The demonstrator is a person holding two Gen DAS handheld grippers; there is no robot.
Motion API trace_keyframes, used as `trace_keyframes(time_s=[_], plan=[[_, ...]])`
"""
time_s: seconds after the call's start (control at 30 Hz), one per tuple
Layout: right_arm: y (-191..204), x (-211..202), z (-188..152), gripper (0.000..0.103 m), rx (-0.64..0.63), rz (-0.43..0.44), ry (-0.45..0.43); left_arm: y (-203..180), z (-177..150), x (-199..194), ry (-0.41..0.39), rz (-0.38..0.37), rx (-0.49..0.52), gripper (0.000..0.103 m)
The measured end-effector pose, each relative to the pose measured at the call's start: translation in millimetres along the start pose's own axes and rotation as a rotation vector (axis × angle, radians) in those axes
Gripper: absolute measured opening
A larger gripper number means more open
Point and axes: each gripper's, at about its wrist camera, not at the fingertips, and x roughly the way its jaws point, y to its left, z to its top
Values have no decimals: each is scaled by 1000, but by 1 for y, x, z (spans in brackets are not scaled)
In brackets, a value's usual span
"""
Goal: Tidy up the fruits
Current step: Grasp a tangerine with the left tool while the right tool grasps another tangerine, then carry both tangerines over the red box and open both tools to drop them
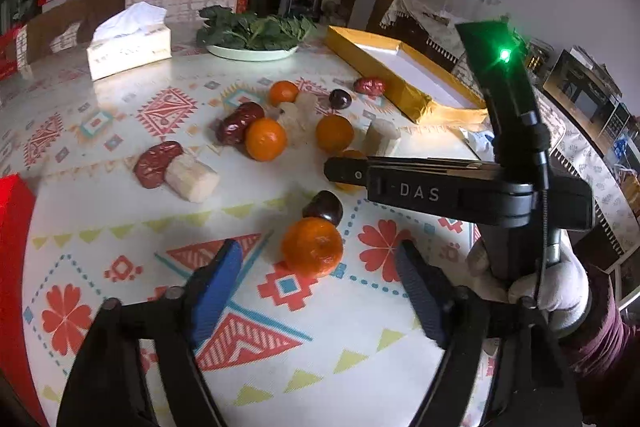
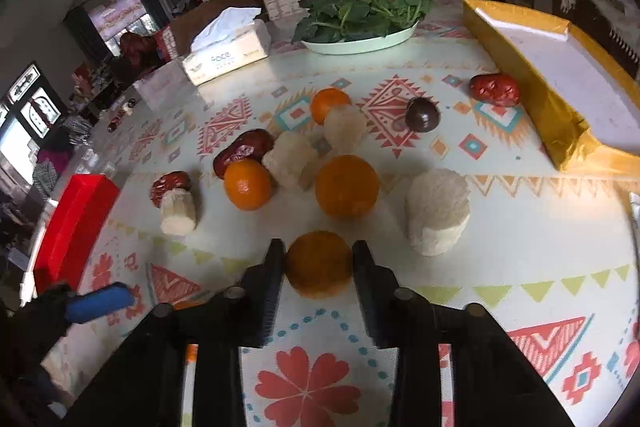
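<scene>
Tangerines, red dates, dark cherries and pale sugarcane pieces lie scattered on the patterned tablecloth. In the right wrist view my right gripper (image 2: 319,269) is shut on a tangerine (image 2: 319,265), its pads pressing both sides. Another tangerine (image 2: 346,185) and a sugarcane piece (image 2: 438,211) lie just beyond. In the left wrist view my left gripper (image 1: 320,279) is open, its jaws either side of a tangerine (image 1: 312,246) without touching it; a dark cherry (image 1: 325,207) touches that tangerine behind. The right gripper's body (image 1: 440,187) crosses the view.
A gold box with a white inside (image 2: 560,67) stands at the right, with a red date (image 2: 495,89) and a cherry (image 2: 422,115) beside it. A red box (image 2: 74,227) is at the left edge. A tissue box (image 2: 228,51) and a plate of greens (image 2: 360,41) stand at the back.
</scene>
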Motion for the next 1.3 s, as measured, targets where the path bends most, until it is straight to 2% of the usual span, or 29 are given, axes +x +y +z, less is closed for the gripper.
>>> trace_keyframes(time_s=[0.03,0.1,0.27,0.33,0.47,0.67,0.77,0.97,1.17,1.3], plan=[[-1,0,0,36,5,4,-1,-1,1,3,9,-3,3,61],[-3,-1,-1,36,17,12,-5,-2,3,11,29,-5,6,51],[-5,-6,-1,36,27,15,-17,-1,3,22,56,2,-11,48],[-5,-12,-1,36,29,15,-28,1,1,25,66,35,-16,36],[-1,-24,-1,36,22,15,-44,13,0,14,34,18,-80,36],[23,-40,0,36,-10,24,-64,46,-5,-37,-73,30,-193,36],[44,-47,1,36,-38,53,-68,70,-11,-73,-133,67,-260,36],[108,-48,4,36,-116,149,-59,135,-38,-147,-238,222,-412,36],[192,-28,2,37,-229,238,-15,195,-74,-193,-283,364,-552,36],[246,-7,-3,37,-293,299,33,227,-92,-204,-280,411,-617,36]])
